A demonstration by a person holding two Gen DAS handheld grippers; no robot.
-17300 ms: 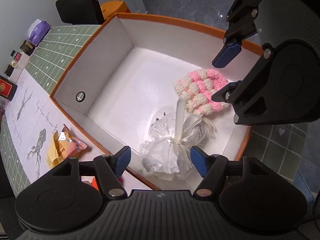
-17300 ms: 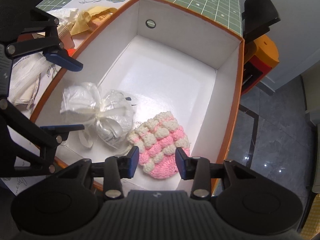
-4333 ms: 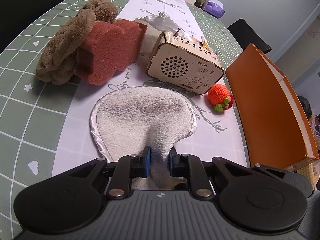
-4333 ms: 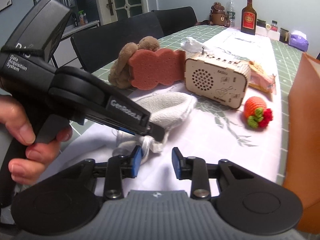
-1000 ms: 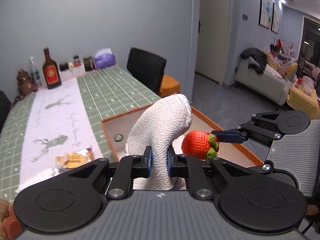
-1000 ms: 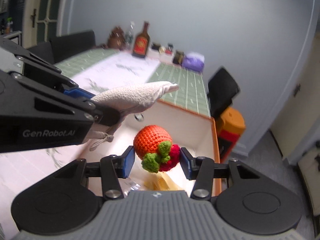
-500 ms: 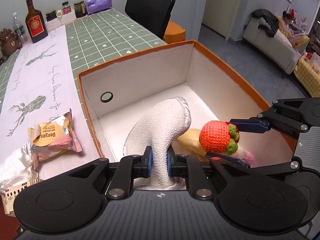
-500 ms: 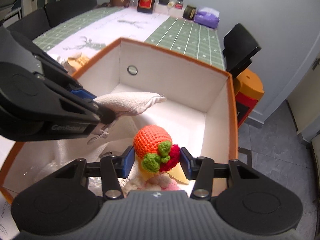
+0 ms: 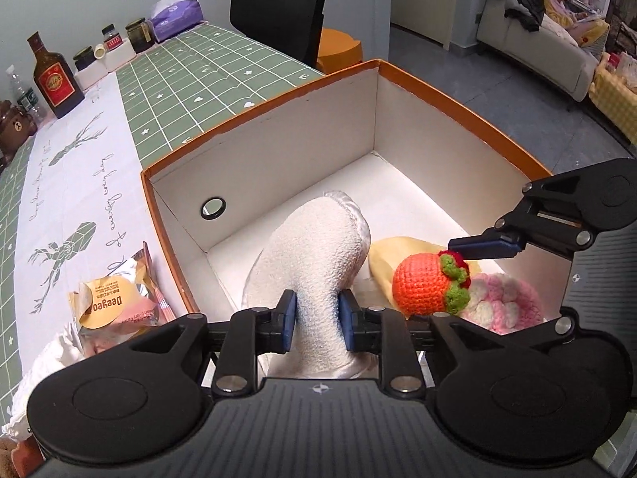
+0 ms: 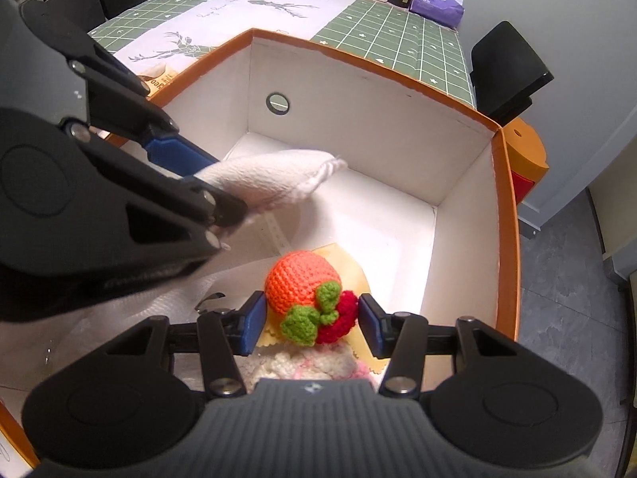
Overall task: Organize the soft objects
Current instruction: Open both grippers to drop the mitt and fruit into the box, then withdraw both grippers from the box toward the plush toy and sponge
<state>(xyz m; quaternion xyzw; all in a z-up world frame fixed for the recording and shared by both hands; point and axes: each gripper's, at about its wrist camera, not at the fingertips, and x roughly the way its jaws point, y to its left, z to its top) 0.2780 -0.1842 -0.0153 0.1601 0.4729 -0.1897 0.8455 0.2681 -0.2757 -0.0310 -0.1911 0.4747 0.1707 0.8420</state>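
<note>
From my left wrist camera, the left gripper (image 9: 317, 320) points steeply down into the orange-rimmed white box (image 9: 258, 107). A white terry cloth pad (image 9: 318, 263) with a satin edge stands between the blue pads, which still touch its sides. These jaws have just been opening, so the squeeze looks loose. The pad's rounded top leans toward the box wall with the round hole (image 9: 212, 208). To its right I see the right gripper (image 9: 458, 275) holding a crocheted orange fruit (image 9: 422, 285) with green leaves above a yellow cloth (image 9: 388, 257) and a pink-and-white crocheted piece (image 9: 505, 302) on the box floor. Outside the box, on the white deer-print runner (image 9: 71, 183), lies a Deeyeo snack packet (image 9: 107, 302). A liquor bottle (image 9: 53, 77), small jars (image 9: 139, 34) and a purple tissue pack (image 9: 175, 20) stand at the table's far end.

From my right wrist camera, the right gripper (image 10: 312, 322) has the crocheted fruit (image 10: 302, 286) between half-spread jaws: the left pad touches the orange body, while a sliver of gap shows between the red part (image 10: 338, 316) and the right pad. These jaws have opened slightly. The fruit hangs inside the box (image 10: 503, 215), over the yellow cloth (image 10: 354, 267) and the pink crochet (image 10: 310, 366). The left gripper (image 10: 207, 187) enters from the left with the white pad (image 10: 274, 179) sticking out level over the box floor.
</note>
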